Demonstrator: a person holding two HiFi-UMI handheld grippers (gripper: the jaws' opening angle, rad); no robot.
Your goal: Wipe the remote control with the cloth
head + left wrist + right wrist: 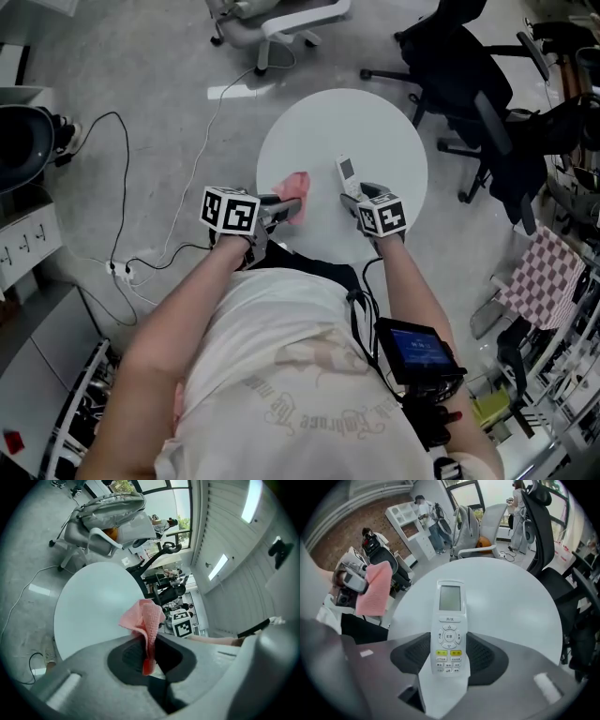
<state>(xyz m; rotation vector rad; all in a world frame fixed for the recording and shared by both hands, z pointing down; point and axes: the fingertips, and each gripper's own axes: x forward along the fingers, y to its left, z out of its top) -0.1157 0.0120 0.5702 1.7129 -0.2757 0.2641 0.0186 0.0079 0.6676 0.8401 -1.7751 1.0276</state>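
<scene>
Remote control (449,632) pinched in right hand-held gripper (449,654), cloth (146,619) pinched in left hand-held gripper (148,656).

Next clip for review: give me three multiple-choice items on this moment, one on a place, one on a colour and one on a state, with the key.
1. Where is the remote control?
A. inside a box
B. between the jaws of the right tool
C. under a book

2. What colour is the cloth?
A. blue
B. pink
C. green

3. What state is the left tool in?
A. open and empty
B. shut on the remote control
C. shut on the cloth

Key: 1 B, the right gripper view shows the remote control clamped between the jaws. 2 B, the cloth is pink in every view. 3 C, the left gripper view shows the jaws pinching the cloth.
</scene>
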